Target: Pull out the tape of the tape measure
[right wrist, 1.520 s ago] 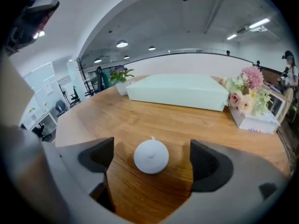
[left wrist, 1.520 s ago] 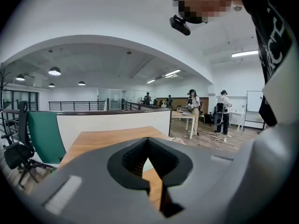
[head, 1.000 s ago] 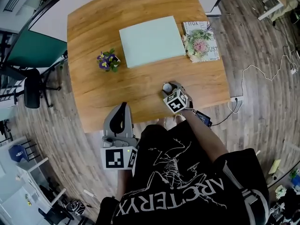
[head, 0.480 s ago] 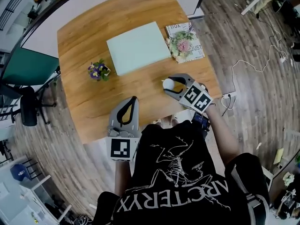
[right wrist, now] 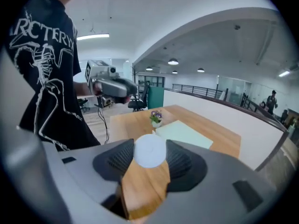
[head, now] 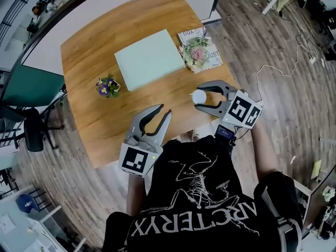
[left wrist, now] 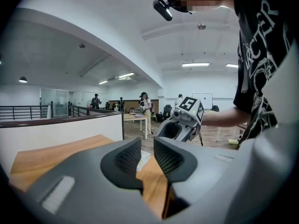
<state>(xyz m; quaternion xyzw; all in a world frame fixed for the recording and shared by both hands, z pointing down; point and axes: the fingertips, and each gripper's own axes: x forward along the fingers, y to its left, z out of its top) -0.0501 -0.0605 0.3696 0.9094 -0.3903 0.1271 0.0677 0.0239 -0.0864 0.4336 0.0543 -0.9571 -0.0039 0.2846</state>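
The right gripper (head: 199,96) is pinching the tape measure (right wrist: 150,150), a small round white case sitting between its two ribbed pads, with both pads pressing on the sides of the case. In the head view this pair is showing right of centre, held up over the near right edge of the bench (head: 89,51), with the jaws pointing toward the left of the frame.

The left gripper (head: 165,110) is opening its jaws. A narrow gap is showing between the pads and nothing is lying in it; only the wood of the bench is showing through. It is hovering low and left of centre in the head view, at the near edge of the bench, well apart from the right gripper and angled toward it.

Farther out, a pale green board (head: 147,59) is lying flat at the middle of the bench. A small pot of purple flowers (head: 107,85) is standing to its left, and a magazine (head: 199,49) with a flower on top is lying to its right.

As for progress, I am judging the task as barely begun. The case is secured, and that looks like the only step done. No strip of tape is showing outside the case in any view, and the tape's end tab is too small to make out. What is left is bringing the left gripper across to that end, closing on it, and drawing the two grippers apart.
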